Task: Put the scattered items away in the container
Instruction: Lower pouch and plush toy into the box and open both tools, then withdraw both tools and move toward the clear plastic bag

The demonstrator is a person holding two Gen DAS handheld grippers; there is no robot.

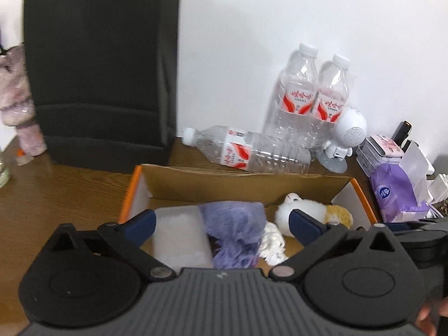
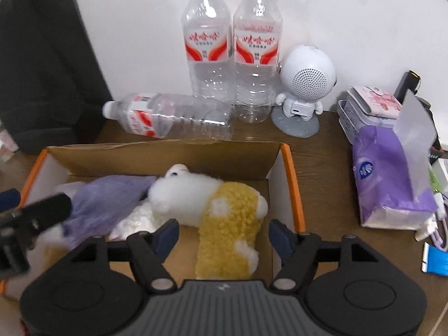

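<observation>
An open cardboard box (image 1: 238, 180) with orange edges sits on the wooden table; it also shows in the right wrist view (image 2: 168, 156). Inside lie a translucent white block (image 1: 179, 235), a purple fluffy item (image 1: 238, 229) (image 2: 109, 198), a white knitted piece (image 1: 273, 242) and a white-and-yellow plush toy (image 1: 308, 210) (image 2: 218, 210). My left gripper (image 1: 222, 221) is open and empty above the box's left half. My right gripper (image 2: 224, 236) is open and empty over the plush toy's yellow part. The left gripper's body (image 2: 25, 224) shows at the left of the right wrist view.
Two upright water bottles (image 2: 232, 50) and one lying bottle (image 2: 173, 116) are behind the box by the white wall. A white robot speaker (image 2: 303, 84), a tin (image 2: 369, 109), a purple tissue pack (image 2: 392, 179) and cables (image 2: 436, 224) lie to the right. A black bag (image 1: 103, 67) stands at left.
</observation>
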